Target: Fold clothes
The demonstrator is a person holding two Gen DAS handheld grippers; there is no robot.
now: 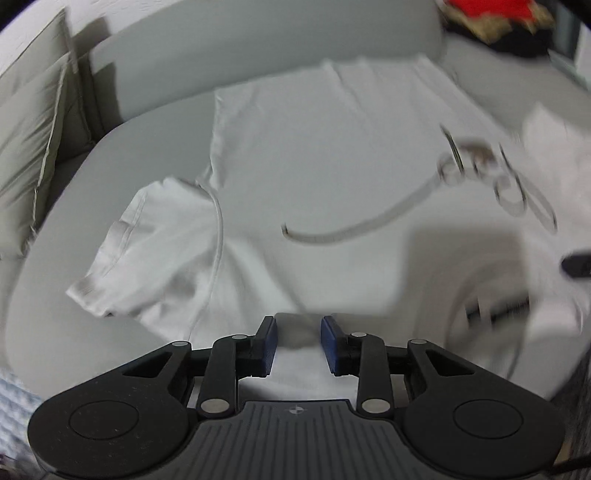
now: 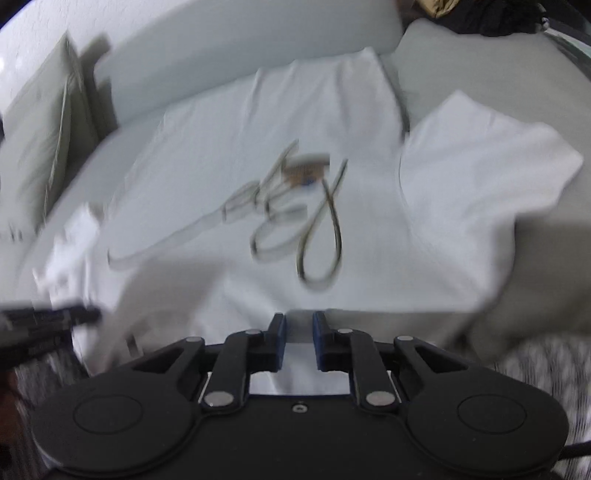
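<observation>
A white T-shirt [image 1: 314, 155] with a grey script print [image 1: 480, 173] lies spread on a grey sofa seat [image 1: 74, 206]. Its left sleeve [image 1: 147, 251] lies out to the left. In the right wrist view the shirt [image 2: 258, 147] fills the middle, its print [image 2: 295, 221] at the centre and its right sleeve [image 2: 480, 177] out to the right. My left gripper [image 1: 298, 325] is open just above the shirt's near edge. My right gripper [image 2: 299, 319] is open with a narrower gap, also over the near edge. The other gripper shows as a dark blur at each view's side [image 1: 576, 264] [image 2: 48, 321].
A grey-green cushion [image 1: 29, 155] leans at the sofa's left end. The sofa backrest [image 1: 258, 40] runs along the far side. Red and dark items [image 1: 495, 18] lie at the far right. A patterned rug [image 2: 546, 365] shows below the seat's front edge.
</observation>
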